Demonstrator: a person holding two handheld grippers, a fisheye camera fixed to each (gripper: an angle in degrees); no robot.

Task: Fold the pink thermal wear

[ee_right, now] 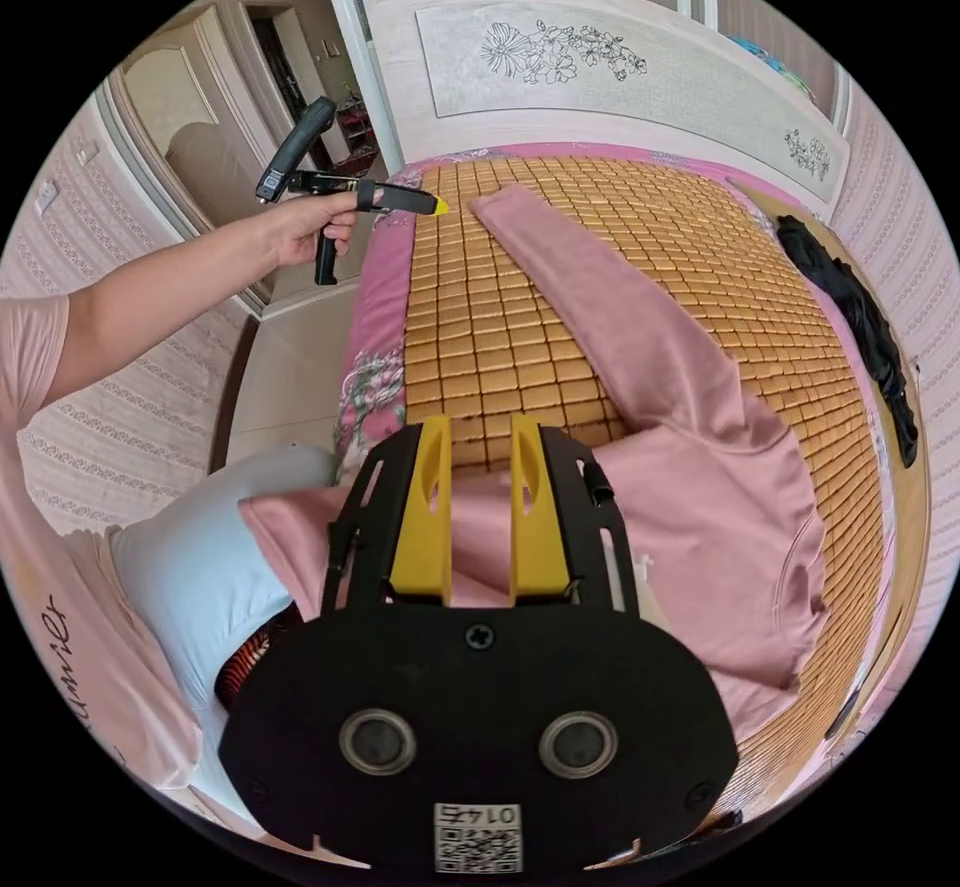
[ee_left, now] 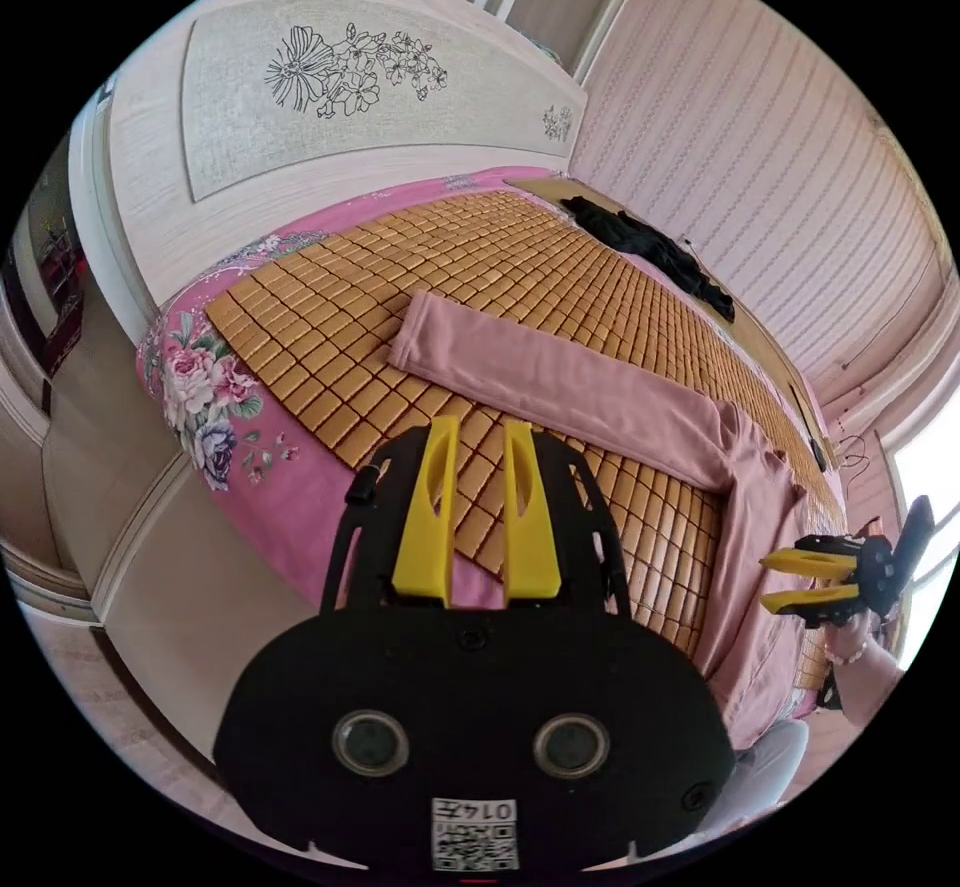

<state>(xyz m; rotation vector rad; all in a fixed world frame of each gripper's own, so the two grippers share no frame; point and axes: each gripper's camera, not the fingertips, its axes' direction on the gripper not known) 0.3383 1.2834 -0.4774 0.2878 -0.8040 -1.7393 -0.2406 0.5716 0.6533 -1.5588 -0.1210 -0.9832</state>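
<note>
The pink top (ee_right: 690, 487) is being left spread on the bed's bamboo mat (ee_right: 500, 327), one sleeve stretched toward the headboard (ee_right: 600, 77). Both hand-held grippers, left (ee_left: 478, 437) and right (ee_right: 476, 432), are being held slightly parted, gripping nothing.

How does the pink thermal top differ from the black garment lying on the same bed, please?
The pink thermal top is pale pink and spread flat with one sleeve stretched straight; the black garment is dark and bunched into a crumpled strip. The pink thermal top covers much of the bamboo mat, near the person, while the black garment lies along the far edge. Neither is held: both grippers are open above the bed.
</note>
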